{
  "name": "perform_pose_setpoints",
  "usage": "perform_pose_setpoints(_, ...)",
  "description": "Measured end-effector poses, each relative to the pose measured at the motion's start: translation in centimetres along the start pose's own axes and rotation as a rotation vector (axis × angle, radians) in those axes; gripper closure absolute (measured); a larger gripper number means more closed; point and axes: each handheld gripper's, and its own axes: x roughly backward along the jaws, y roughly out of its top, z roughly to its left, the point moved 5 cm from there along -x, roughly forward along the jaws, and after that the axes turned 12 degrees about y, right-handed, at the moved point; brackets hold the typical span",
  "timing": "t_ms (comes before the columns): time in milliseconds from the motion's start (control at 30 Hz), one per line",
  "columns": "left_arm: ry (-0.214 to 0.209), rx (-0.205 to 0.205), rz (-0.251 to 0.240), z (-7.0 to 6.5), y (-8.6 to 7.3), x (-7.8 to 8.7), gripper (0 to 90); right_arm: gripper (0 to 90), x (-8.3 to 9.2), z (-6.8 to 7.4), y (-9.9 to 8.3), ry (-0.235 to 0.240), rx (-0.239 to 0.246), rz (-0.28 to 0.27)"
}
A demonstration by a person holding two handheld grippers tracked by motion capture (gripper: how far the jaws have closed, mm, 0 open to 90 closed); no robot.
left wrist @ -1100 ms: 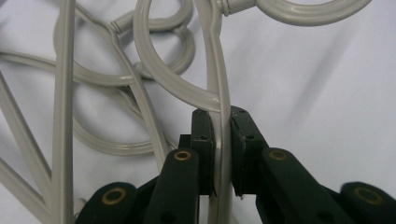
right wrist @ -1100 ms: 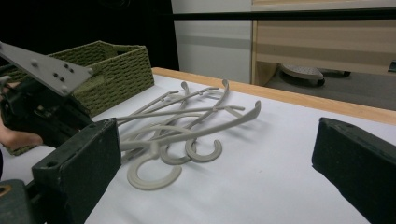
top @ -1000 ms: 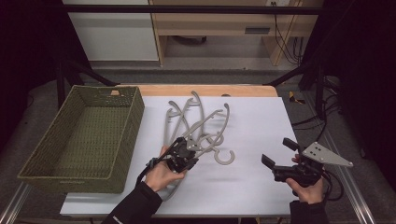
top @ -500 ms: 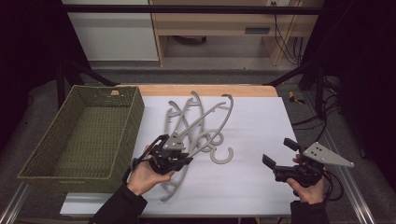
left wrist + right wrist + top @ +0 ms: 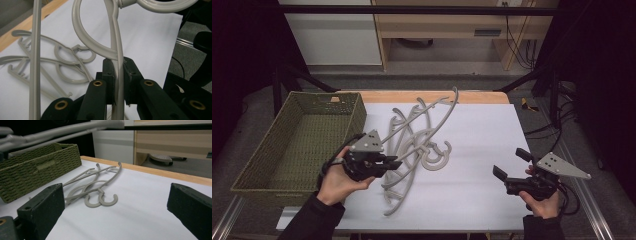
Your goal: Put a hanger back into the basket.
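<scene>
Your left gripper (image 5: 388,163) is clamped on the bar of a grey plastic hanger (image 5: 117,62), pads squeezed against it from both sides. Over the last second that hand has carried the hanger leftward from the middle of the white table (image 5: 492,145), up and away from the pile of hangers (image 5: 424,135); its lower end (image 5: 394,202) now trails near the table's near edge. The hanger is now just right of the green woven basket (image 5: 297,145), which sits at the table's left side with nothing visible inside. That likely means the pick has worked and the basket is next. Your right gripper (image 5: 509,167) waits at the near right, jaws wide apart and holding nothing, unmoved.
</scene>
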Motion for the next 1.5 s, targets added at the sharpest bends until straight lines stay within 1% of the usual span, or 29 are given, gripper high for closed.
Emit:
perform_pose_setpoints(100, 0.018, 0.015, -0.019, 1.2, -0.2, 1.3, 81.3, 1.7, 0.0, 0.0, 0.0, -0.001, -0.001, 0.0)
perform_pose_setpoints(233, 0.039, 0.019, -0.015, 2.9, -0.8, 2.6, 81.3, 1.7, 0.0, 0.0, 0.0, -0.001, 0.0, 0.0)
perform_pose_setpoints(267, 0.039, 0.019, -0.015, 2.9, -0.8, 2.6, 81.3, 1.7, 0.0, 0.0, 0.0, 0.0, -0.002, 0.001)
perform_pose_setpoints(300, 0.043, 0.027, -0.022, 3.9, -1.3, 3.3, 81.3, 1.7, -0.1, 0.0, 0.0, -0.003, -0.003, -0.003)
perform_pose_setpoints(400, 0.054, 0.036, -0.021, 5.0, -1.9, 4.1, 81.3, 1.7, -0.2, 0.0, -0.1, -0.002, -0.003, -0.001)
perform_pose_setpoints(500, 0.07, 0.059, -0.026, 6.4, -2.7, 5.0, 81.4, 1.7, -0.2, 0.0, -0.1, -0.001, -0.002, 0.007)
perform_pose_setpoints(633, 0.083, 0.076, -0.016, 8.2, -3.8, 5.9, 81.3, 1.7, -0.1, 0.0, -0.1, -0.001, 0.001, 0.005)
perform_pose_setpoints(700, 0.091, 0.092, -0.015, 9.2, -4.6, 6.5, 81.3, 1.7, -0.1, -0.1, -0.1, -0.002, 0.001, 0.006)
perform_pose_setpoints(900, 0.121, 0.137, 0.003, 11.3, -6.6, 7.5, 81.3, 1.7, -0.3, 0.0, -0.1, -0.004, -0.004, 0.007)
perform_pose_setpoints(933, 0.121, 0.137, 0.003, 11.3, -6.6, 7.5, 81.3, 1.7, -0.3, 0.0, -0.1, -0.003, -0.005, 0.006)
perform_pose_setpoints(967, 0.123, 0.145, 0.008, 11.7, -7.0, 7.6, 81.3, 1.7, -0.3, 0.0, -0.1, -0.004, -0.005, 0.006)
perform_pose_setpoints(1000, 0.117, 0.16, 0.014, 12.2, -7.7, 7.7, 81.3, 1.7, -0.3, 0.0, -0.2, -0.004, -0.005, 0.007)
perform_pose_setpoints(1033, 0.115, 0.166, 0.018, 12.5, -8.1, 7.8, 81.3, 1.7, -0.3, 0.0, -0.2, -0.004, -0.004, 0.007)
perform_pose_setpoints(1233, 0.117, 0.185, 0.038, 13.6, -10.2, 8.3, 81.3, 1.7, -0.3, 0.0, -0.2, -0.002, -0.005, 0.007)
perform_pose_setpoints(1367, 0.116, 0.199, 0.043, 14.3, -11.4, 8.7, 81.3, 1.7, -0.4, 0.0, -0.2, -0.004, 0.0, 0.013)
perform_pose_setpoints(1500, 0.115, 0.227, 0.05, 15.1, -12.7, 9.1, 81.3, 1.7, -0.4, 0.0, -0.2, -0.004, -0.001, 0.014)
